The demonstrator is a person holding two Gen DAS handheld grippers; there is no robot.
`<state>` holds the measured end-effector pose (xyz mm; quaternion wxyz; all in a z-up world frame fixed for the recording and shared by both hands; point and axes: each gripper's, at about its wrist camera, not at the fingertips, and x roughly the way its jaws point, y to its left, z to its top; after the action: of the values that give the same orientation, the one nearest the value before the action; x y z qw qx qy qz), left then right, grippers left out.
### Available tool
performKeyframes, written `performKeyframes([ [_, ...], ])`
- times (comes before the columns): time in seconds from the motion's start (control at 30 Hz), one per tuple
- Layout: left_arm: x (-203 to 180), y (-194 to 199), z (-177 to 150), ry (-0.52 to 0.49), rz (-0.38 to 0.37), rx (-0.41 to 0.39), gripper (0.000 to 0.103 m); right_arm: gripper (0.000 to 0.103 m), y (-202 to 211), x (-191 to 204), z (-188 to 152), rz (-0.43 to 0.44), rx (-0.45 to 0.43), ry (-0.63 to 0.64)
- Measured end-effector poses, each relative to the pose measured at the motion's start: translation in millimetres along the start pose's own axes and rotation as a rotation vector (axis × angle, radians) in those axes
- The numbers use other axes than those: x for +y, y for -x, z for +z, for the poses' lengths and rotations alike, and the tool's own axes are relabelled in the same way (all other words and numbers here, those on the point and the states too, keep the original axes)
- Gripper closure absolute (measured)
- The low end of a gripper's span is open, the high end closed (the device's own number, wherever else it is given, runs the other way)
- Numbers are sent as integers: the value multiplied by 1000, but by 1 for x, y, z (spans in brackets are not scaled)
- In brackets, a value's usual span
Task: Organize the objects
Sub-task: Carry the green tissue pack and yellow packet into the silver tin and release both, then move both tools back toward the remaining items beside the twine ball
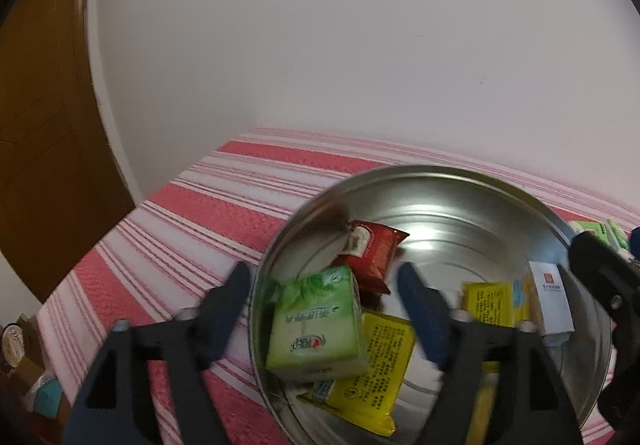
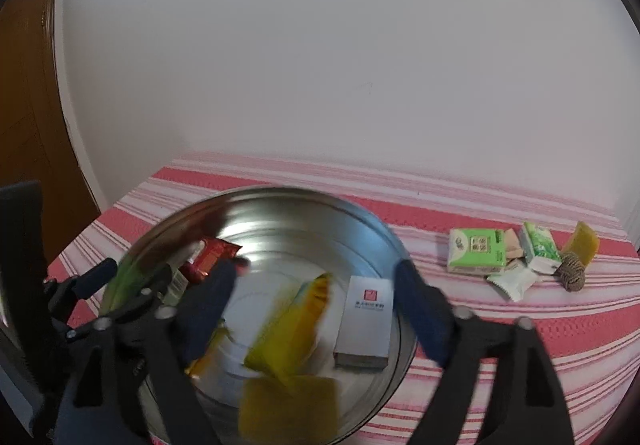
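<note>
Sitting on a table covered with a pink and white striped cloth [image 2: 500, 329] is a big shiny metal bowl [image 1: 472, 197], and both grippers hang over it. The left gripper [image 1: 326, 309] has its jaws spread wide and released, with the bowl's left rim running between them; a green tissue pack [image 1: 316, 325] lies in the bowl just between the jaws, but no pad presses on it. Near it in the bowl are a red packet [image 1: 372, 253], a yellow packet [image 1: 376, 365] and a white box [image 1: 550, 297]. The right gripper [image 2: 316, 309] also has its jaws wide apart and let go. A blurry yellow packet [image 2: 292, 329] is between them, tilted, and I cannot tell if it touches anything. To the far right on the cloth is a small pile: another green pack [image 2: 476, 249], little wrappers and a ball of string [image 2: 572, 271]. Behind the table is a plain white wall [image 2: 320, 45], with a brown wooden door [image 1: 44, 125] on the left.
</note>
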<state>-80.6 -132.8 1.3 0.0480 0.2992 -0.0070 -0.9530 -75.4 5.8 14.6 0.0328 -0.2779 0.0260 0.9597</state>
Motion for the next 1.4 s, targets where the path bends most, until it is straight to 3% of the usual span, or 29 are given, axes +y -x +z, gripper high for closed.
performKeyframes([
  [0.2, -4, 11, 3, 13, -15, -35, 19, 5, 16, -1, 2, -45, -57, 6],
  [0.43, -7, 15, 2, 38, -33, -27, 19, 4, 20, -15, 2, -46, -53, -52],
  [1.4, -65, 34, -6, -66, -67, -26, 19, 1, 28, -80, -11, -87, -41, -178],
])
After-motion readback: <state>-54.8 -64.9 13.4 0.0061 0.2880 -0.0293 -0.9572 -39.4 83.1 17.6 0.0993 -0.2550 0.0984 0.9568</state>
